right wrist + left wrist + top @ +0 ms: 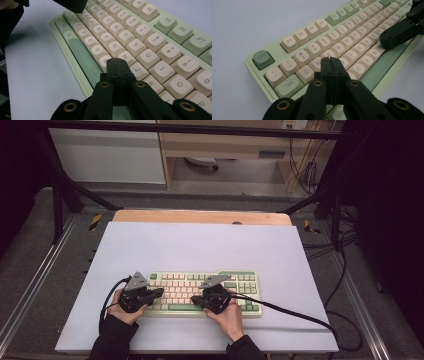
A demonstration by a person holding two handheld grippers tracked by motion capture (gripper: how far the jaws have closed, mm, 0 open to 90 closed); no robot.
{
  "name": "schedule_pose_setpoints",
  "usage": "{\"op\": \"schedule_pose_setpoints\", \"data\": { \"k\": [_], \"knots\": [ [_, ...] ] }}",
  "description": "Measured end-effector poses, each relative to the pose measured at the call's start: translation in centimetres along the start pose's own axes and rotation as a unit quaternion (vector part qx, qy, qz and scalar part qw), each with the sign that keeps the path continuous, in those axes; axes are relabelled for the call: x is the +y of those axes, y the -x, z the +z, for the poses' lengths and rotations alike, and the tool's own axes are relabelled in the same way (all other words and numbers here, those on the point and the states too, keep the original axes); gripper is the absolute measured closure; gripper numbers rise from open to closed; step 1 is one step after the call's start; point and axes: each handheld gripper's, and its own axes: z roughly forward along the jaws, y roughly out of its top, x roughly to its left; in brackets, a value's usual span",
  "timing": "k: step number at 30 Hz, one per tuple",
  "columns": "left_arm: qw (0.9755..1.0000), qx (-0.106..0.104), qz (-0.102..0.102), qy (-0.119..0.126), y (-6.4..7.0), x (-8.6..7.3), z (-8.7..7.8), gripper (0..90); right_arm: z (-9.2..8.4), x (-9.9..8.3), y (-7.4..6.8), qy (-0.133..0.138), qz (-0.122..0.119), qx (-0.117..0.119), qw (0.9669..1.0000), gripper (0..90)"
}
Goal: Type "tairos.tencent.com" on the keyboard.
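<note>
Pale lilac table mat (200,245) bore only a green-and-cream mechanical keyboard (205,292), over whose keys the left gripper (331,62) and right gripper (117,62) hung, both clenched, holding nothing.

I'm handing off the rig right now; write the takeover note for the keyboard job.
Left gripper: shut, empty, tip over the keys near W and E.
Right gripper: shut, empty, tip over the keys near B and H.
Keyboard: flat on the white mat, near the person's edge, between both hands.
Done: both tips are poised over the letter keys.
Left: likely pressing keys; no pressed key is discernible.
</note>
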Motion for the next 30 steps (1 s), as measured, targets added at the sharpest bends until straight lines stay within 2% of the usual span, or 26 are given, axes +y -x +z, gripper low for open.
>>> {"op": "schedule_pose_setpoints", "data": {
  "k": [11,30],
  "knots": [
    [1.0,0.0,0.0,0.001,0.0,0.0,-0.1,89.6,-2.0,0.5,0.2,0.012,-0.007,-0.011,0.9998,90.0],
    [1.0,-0.004,0.005,0.002,0.5,0.2,0.0,89.5,-5.8,-2.3,2.8,0.023,0.02,-0.033,0.999,90.0]
  ]
}}
